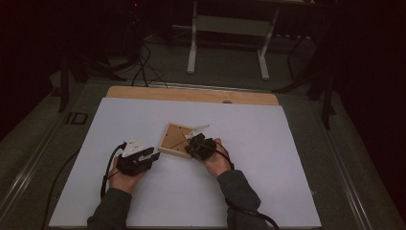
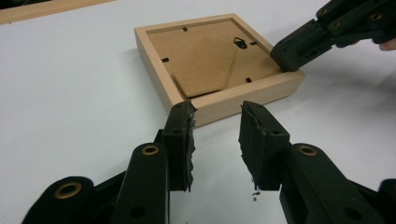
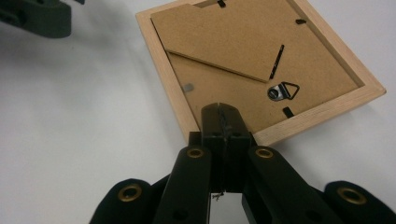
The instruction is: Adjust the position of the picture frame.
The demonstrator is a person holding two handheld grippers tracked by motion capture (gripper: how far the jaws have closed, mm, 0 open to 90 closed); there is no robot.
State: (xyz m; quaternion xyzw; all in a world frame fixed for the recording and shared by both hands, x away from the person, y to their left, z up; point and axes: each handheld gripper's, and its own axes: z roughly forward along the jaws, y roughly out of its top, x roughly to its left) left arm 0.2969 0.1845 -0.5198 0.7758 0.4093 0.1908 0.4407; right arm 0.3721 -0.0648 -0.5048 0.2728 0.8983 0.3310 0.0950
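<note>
The square light-wood picture frame (image 1: 178, 140) lies face-down near the centre of the white table sheet (image 1: 268, 158), brown backing board (image 3: 261, 60) and metal hanger ring (image 3: 281, 91) upward, turned diamond-wise, one corner toward 12 o'clock, so no long axis. At its 4 o'clock corner the right gripper (image 3: 223, 122), jaws clenched together, presses down, probably pinning it. The left gripper (image 2: 215, 135), jaws released and empty, waits at 8 o'clock, likely ready to work the backing.

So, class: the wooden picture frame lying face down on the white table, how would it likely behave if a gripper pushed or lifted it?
The wooden picture frame looks rigid, so it would probably slide flat across the smooth white table rather than roll or tip. Its thin backing board, with one panel raised off it, may flex or pop loose. The front may hold glass, so it could be fragile; that side is hidden.
</note>
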